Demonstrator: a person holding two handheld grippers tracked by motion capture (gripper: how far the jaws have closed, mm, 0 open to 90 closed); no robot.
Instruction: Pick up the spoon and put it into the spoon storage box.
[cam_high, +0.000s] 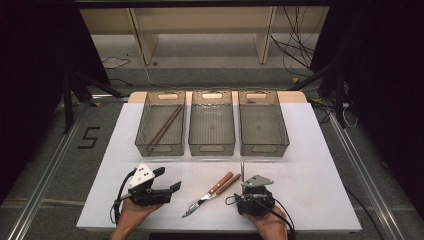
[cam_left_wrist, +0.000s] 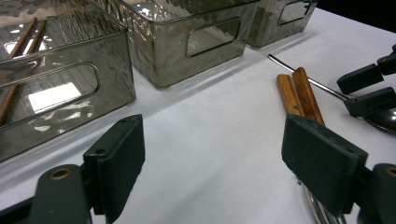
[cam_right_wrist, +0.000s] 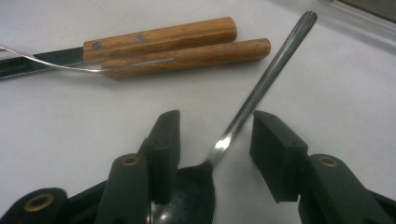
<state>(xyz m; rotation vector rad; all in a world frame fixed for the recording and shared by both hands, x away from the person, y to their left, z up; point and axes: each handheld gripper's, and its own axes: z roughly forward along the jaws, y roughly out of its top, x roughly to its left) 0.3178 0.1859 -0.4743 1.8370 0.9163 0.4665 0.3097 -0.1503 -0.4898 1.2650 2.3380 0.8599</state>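
The right gripper (cam_high: 243, 176) stands over a metal spoon (cam_right_wrist: 247, 105), jaws parted on either side of its neck, the pads not yet pressing it. The left gripper (cam_high: 170, 180) rests wide open with nothing between its jaws. The white table (cam_high: 310, 150) is the biggest thing, set on a grey floor with dark surroundings; three smoky plastic bins (cam_high: 211, 122) line its far edge, the left one holding chopsticks (cam_high: 166, 124). The spoon lies near the table's front edge, its long axis running from the bowl under the gripper away toward the bins, handle end farthest. It is slim, shiny steel. Just beside it lie a wooden-handled knife (cam_right_wrist: 159, 37) and fork (cam_right_wrist: 187, 57).
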